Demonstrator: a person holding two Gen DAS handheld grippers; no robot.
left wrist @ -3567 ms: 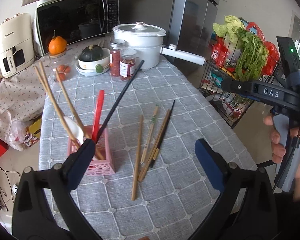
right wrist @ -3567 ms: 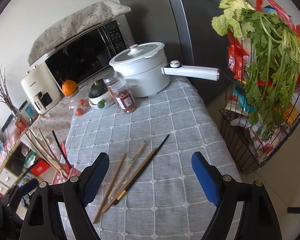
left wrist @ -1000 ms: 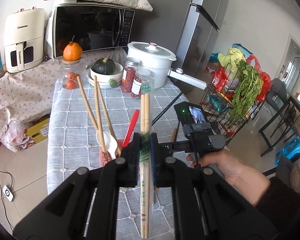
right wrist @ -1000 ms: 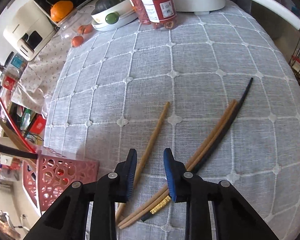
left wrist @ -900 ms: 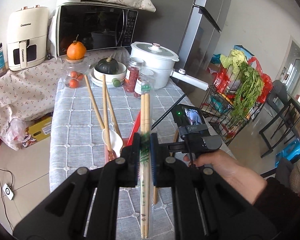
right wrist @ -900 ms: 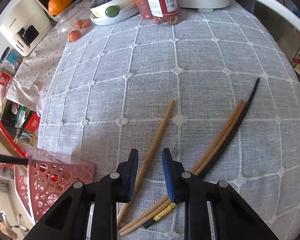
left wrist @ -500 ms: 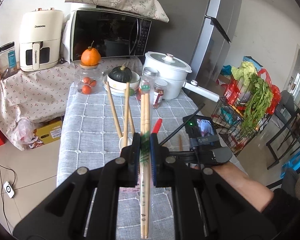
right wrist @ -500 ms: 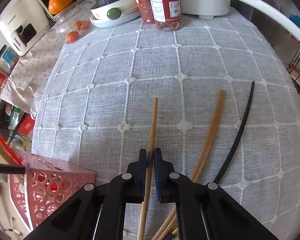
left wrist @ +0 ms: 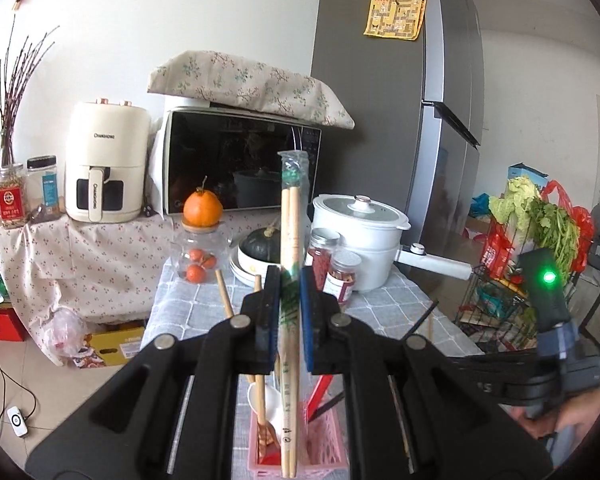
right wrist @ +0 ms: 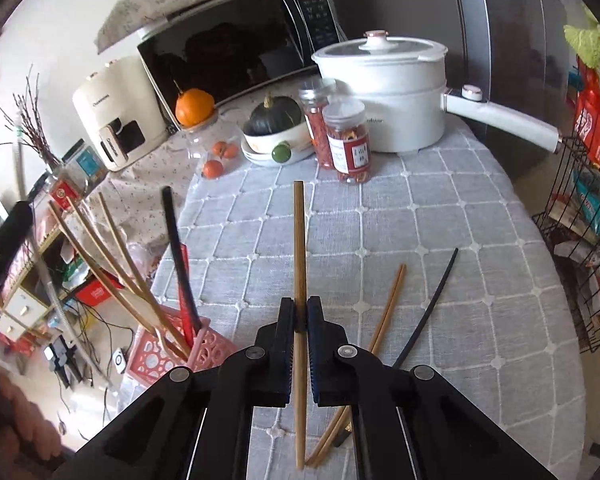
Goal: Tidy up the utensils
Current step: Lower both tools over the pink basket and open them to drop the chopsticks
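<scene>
A grey checked tabletop [right wrist: 440, 216] carries a white pot [right wrist: 384, 92] and jars beyond both tongs. The left tongs [left wrist: 289, 312] are clamped on wrapped chopsticks [left wrist: 290, 240], above the pink holder [left wrist: 324, 452]. The right tongs [right wrist: 299, 320] pinch a single wooden chopstick [right wrist: 299, 240]; loose chopsticks [right wrist: 388, 308] lie just right.

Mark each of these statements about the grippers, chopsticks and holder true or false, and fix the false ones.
1. The left gripper is shut on a wrapped pair of chopsticks. True.
2. The right gripper is open and holds nothing. False: it is shut on a single wooden chopstick.
3. The pink holder already holds several utensils. True.
4. No chopsticks are left on the tablecloth. False: a wooden pair and a black chopstick lie there.
5. The white pot has its lid off. False: the lid is on.
</scene>
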